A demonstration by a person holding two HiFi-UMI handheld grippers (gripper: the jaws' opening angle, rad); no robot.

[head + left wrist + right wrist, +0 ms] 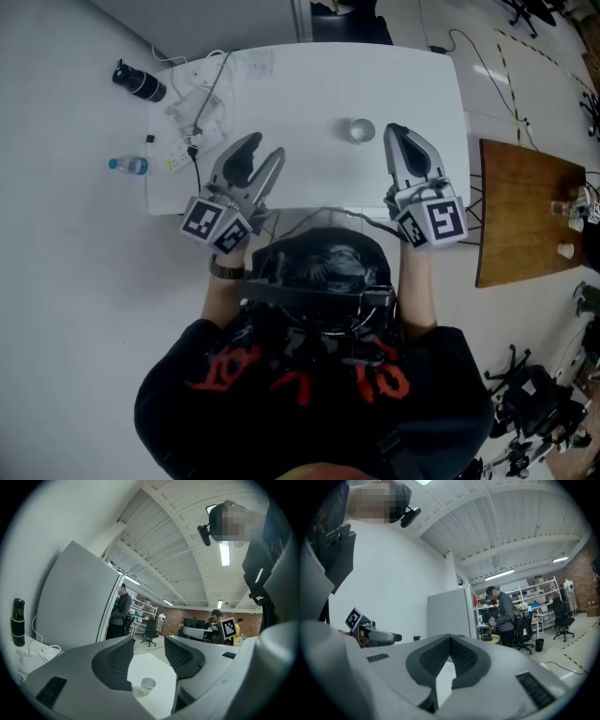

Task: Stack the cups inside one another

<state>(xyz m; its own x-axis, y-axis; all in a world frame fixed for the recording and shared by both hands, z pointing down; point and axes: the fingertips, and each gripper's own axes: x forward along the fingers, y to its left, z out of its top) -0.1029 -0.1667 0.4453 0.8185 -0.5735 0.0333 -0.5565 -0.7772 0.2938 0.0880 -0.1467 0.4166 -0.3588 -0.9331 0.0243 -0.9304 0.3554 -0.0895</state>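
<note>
On the white table [309, 89] sits a cup [361, 130], pale floor [56, 281] around.

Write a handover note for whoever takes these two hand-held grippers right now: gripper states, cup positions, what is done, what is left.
Left hand-held gripper: jaws apart, nothing between them.
Right hand-held gripper: shut, empty.
Things: only one cup shows on the white table, upright and clear of both grippers.
Done: cannot tell whether other cups are already nested inside it.
Left: look into it, then stack any cup that is still loose.
</note>
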